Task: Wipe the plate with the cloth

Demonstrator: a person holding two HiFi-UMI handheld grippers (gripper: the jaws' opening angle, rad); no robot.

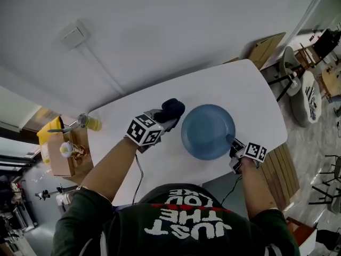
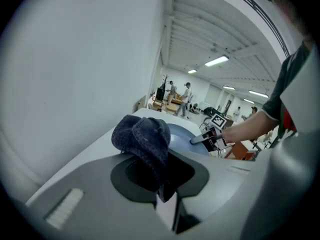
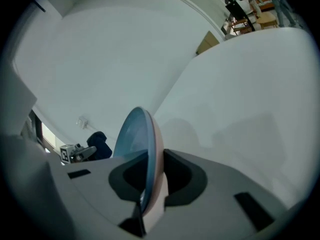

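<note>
A round blue plate (image 1: 208,131) is over the middle of the white table (image 1: 250,87). My right gripper (image 1: 233,141) is shut on its near right rim. In the right gripper view the plate (image 3: 135,139) stands on edge between the jaws of that gripper (image 3: 147,199). My left gripper (image 1: 169,119) is just left of the plate, shut on a bunched dark blue cloth (image 1: 173,109). The left gripper view shows the cloth (image 2: 142,139) bulging out above the jaws, with the plate (image 2: 182,136) right behind it. The cloth is beside the plate's left rim; I cannot tell whether they touch.
The table's far edge meets a white wall with an outlet (image 1: 73,35). A yellow bottle (image 1: 90,122) and a cardboard box (image 1: 66,153) are off the table's left end. Wooden furniture and chairs (image 1: 309,95) are beyond its right end.
</note>
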